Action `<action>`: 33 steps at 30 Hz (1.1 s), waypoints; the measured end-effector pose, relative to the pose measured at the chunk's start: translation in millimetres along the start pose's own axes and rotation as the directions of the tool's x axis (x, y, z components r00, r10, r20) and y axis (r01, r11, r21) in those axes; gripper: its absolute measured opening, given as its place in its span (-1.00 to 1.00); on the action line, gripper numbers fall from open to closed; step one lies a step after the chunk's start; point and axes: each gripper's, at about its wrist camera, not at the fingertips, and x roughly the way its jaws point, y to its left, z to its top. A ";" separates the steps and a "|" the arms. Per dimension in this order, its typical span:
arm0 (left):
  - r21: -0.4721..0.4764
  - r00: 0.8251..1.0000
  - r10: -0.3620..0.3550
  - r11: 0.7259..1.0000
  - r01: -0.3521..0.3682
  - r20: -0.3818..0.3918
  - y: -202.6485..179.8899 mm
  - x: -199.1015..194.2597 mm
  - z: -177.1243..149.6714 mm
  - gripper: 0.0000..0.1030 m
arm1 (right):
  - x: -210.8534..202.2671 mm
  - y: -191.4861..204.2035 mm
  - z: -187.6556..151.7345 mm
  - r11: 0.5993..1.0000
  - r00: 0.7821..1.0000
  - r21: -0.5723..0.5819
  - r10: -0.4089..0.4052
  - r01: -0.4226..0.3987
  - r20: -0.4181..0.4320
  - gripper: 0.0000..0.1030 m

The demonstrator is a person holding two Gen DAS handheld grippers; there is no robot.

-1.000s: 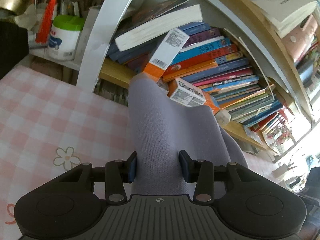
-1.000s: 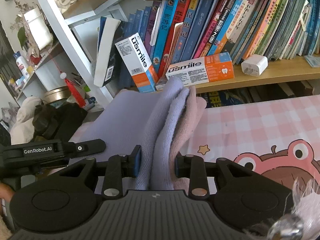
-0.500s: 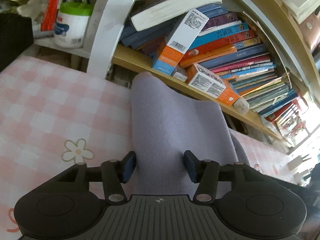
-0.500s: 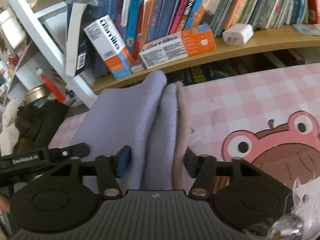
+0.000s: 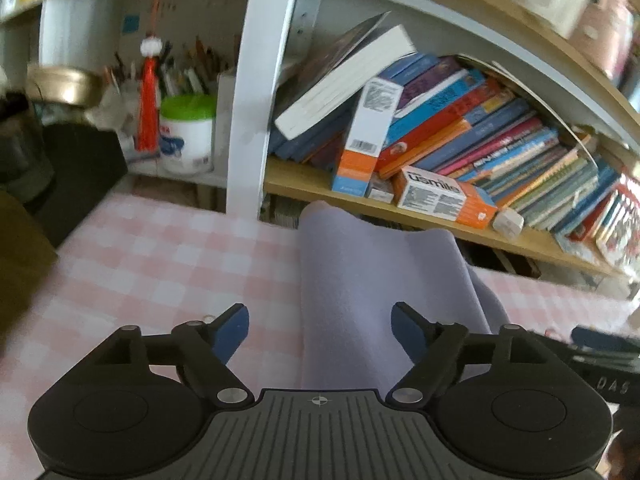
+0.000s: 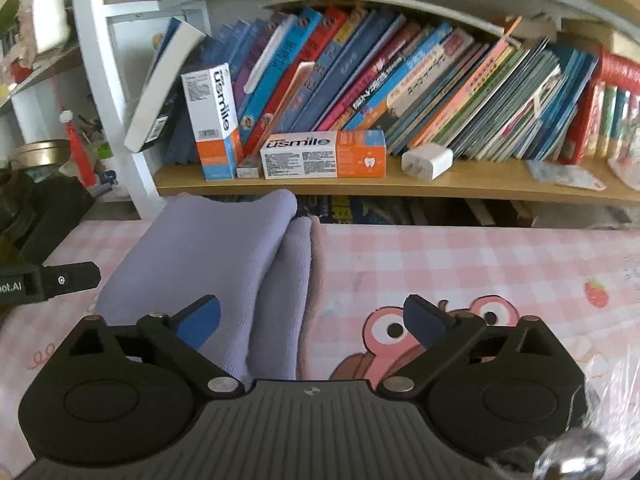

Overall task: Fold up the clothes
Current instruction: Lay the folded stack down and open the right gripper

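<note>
Folded lilac garment (image 5: 372,280) lying on the pink-checked worktop (image 5: 160,264), far end close to the low wooden shelf (image 6: 400,188). Left hand-held gripper (image 5: 320,332) spread wide, jaws just opened, cloth between the blue pads (image 5: 230,330) but untouched. Right hand-held gripper (image 6: 312,320) likewise spread wide and just opened, over the garment's right edge and its stacked folds (image 6: 288,280), pads clear of the fabric. Behind: leaning books (image 6: 400,80), one upright toothpaste box (image 6: 214,120) and one lying flat (image 6: 324,154), a white charger (image 6: 426,162). To the left, a white shelf post (image 5: 250,120), a green-lidded tub (image 5: 186,136), a red tassel (image 5: 147,108). Bare checked cloth left of the garment; cartoon frog print (image 6: 384,344) and open cloth on the right.
</note>
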 end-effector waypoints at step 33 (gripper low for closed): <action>0.037 0.988 0.122 0.992 -0.119 -0.100 -43.1 -76.4 -97.5 0.92 | -91.3 7.1 -96.6 0.997 0.996 0.030 -0.065 0.068 -0.067 1.00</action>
